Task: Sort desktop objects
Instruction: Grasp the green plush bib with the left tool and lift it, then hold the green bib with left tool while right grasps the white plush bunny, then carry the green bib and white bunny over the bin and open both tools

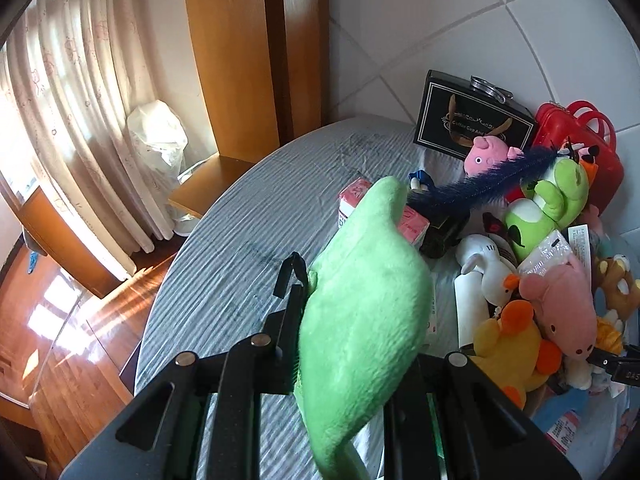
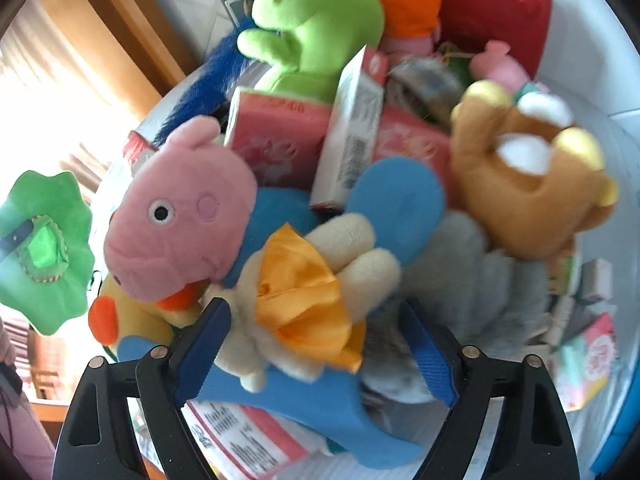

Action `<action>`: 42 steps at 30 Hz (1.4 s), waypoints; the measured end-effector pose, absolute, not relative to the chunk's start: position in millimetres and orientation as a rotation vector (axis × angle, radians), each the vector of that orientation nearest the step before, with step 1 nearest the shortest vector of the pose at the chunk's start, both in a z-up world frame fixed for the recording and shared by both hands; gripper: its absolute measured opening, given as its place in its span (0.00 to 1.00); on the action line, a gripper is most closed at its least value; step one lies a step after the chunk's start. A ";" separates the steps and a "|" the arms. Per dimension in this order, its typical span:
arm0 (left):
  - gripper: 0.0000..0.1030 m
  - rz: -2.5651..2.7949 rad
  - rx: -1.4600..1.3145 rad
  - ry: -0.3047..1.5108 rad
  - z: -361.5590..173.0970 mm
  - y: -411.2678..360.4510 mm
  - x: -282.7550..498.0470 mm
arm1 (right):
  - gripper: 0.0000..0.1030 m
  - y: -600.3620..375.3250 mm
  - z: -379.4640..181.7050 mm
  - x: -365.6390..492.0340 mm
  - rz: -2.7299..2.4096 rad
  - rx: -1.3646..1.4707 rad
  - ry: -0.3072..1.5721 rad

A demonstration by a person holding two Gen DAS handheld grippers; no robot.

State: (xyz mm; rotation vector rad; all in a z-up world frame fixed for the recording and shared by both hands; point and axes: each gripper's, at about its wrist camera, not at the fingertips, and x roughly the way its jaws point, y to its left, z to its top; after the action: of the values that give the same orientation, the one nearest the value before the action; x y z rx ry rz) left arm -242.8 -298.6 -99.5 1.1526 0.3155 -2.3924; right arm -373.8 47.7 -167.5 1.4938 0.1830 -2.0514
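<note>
Above the cloth-covered table [image 1: 248, 216], the left gripper [image 1: 308, 280] was clamped on a green plush toy [image 1: 360, 300], while the right gripper [image 2: 316, 344] stood open around a cream plush with an orange bow [image 2: 304, 300] atop the toy pile.

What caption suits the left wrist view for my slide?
Left gripper shut on a green plush above the table.

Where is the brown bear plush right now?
In the right wrist view the brown bear plush lies upper right in the pile, beside the pink boxes, below the red case.
</note>
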 end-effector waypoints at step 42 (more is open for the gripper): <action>0.17 -3.166 0.749 0.086 104.3 121.2 -285.7 | 0.28 415.4 133.2 -320.2 -2.803 0.741 0.222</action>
State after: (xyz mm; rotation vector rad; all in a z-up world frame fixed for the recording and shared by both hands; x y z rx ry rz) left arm -285.7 121.2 104.3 0.7495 0.0864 -3.1658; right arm -320.2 415.4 133.2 0.7411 0.2224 -2.8025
